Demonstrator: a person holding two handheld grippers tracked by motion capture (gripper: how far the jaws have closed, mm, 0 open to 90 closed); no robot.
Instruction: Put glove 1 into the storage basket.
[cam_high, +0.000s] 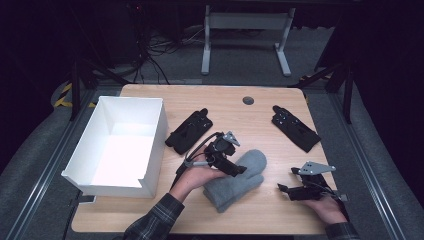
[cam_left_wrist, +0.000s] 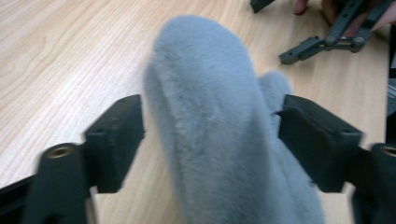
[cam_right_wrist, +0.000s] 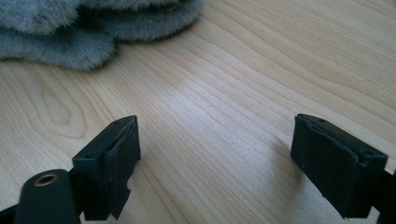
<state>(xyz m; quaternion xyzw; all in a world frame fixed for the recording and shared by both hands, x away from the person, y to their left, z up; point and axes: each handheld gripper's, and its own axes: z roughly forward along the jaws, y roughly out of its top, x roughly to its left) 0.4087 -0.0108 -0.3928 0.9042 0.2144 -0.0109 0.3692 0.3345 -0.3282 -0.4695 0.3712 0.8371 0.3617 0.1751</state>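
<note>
Near the table's middle my left gripper (cam_high: 239, 170) stands with jaws wide around the grey mitten (cam_high: 235, 181), not pinching, so it may slip out when I lift, while my right gripper (cam_high: 284, 189) waits wide open at four o'clock

Left gripper (cam_high: 239, 170) angled inward and down from the left hand (cam_high: 192, 179), plaid sleeve behind; jaws spread, pads pressing on nothing. Right gripper (cam_high: 283, 189) held low and level in the right hand (cam_high: 327, 209), pointing left, jaws wide apart.
</note>
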